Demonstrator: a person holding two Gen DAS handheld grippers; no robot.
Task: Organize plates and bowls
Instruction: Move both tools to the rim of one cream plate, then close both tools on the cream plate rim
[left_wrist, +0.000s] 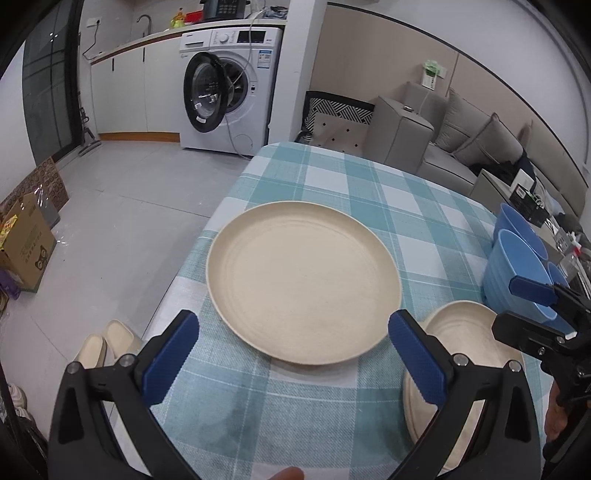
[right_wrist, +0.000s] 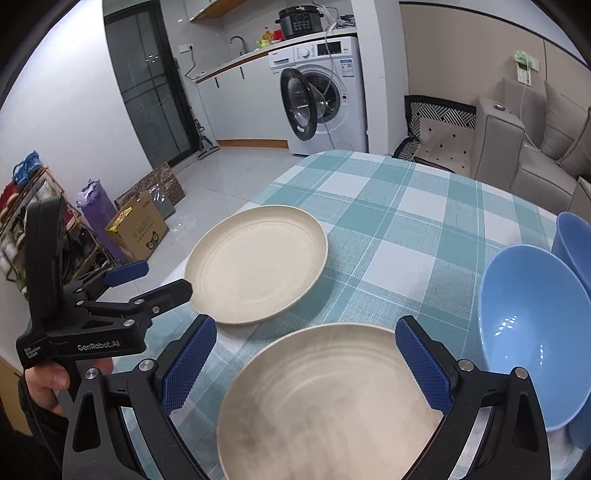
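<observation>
Two grippers, both spread wide and holding nothing, hang over plates on a checked table.

The left gripper (left_wrist: 293, 354) sits low in its view, with a cream plate (left_wrist: 304, 282) lying flat in the middle of the frame just past its fingers. The right gripper (right_wrist: 304, 362) hangs over a second cream plate (right_wrist: 332, 402) at the bottom of its view. Blue bowls (right_wrist: 532, 332) stand at the right edge on the tablecloth (right_wrist: 388, 206). A washing machine (left_wrist: 229, 88) stands at the top.

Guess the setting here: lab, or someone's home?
Most likely a small home or apartment. A front-loading washing machine sits under a kitchen counter with a sink tap, a grey sofa stands nearby, and the plates lie on a checked tablecloth.
</observation>
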